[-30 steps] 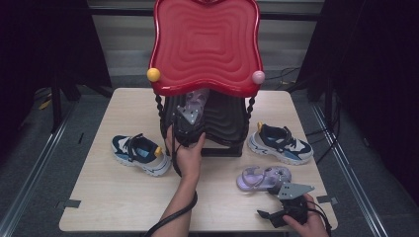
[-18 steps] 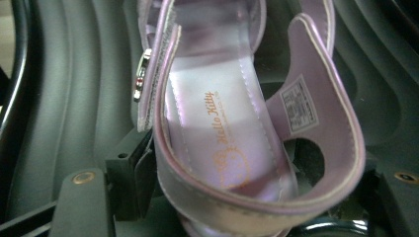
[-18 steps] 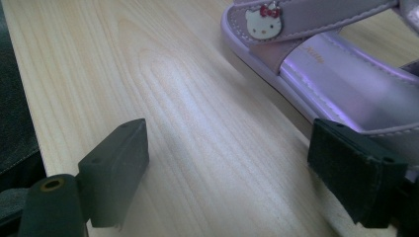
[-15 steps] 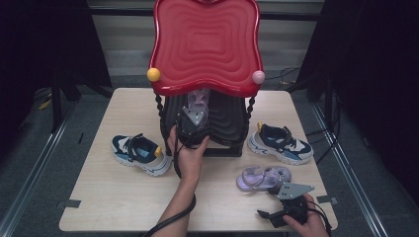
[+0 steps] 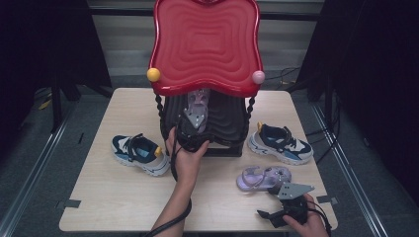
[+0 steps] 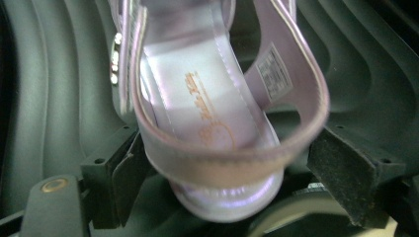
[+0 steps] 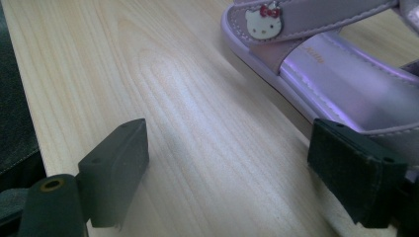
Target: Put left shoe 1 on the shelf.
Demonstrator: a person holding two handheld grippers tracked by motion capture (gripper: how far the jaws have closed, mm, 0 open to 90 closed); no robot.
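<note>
Under the red rack top (image 5: 205,47), on the black ribbed shelf (image 5: 227,118), sits one lilac sandal (image 6: 207,123), heel toward the left gripper (image 6: 222,192). Jaws have just been opening; they flank the heel with a gap on the right pad, so I read it as released, sandal resting on the shelf. Second sandal (image 5: 263,177) lies flat on the worktop (image 5: 99,197), just ahead of the right gripper (image 7: 227,182), whose jaws stand wide with nothing between them. Two sneakers, left (image 5: 138,154) and right (image 5: 279,143), flank the rack. Handling guess: sandal is light, sole fairly stiff, straps soft and floppy, glossy surface likely a bit slick. Best hold looks like the heel end of the sole, pinched across its width; grabbing the heel strap alone would let it swing. Ribbed shelf slopes, so a loose sandal may slide.
</note>
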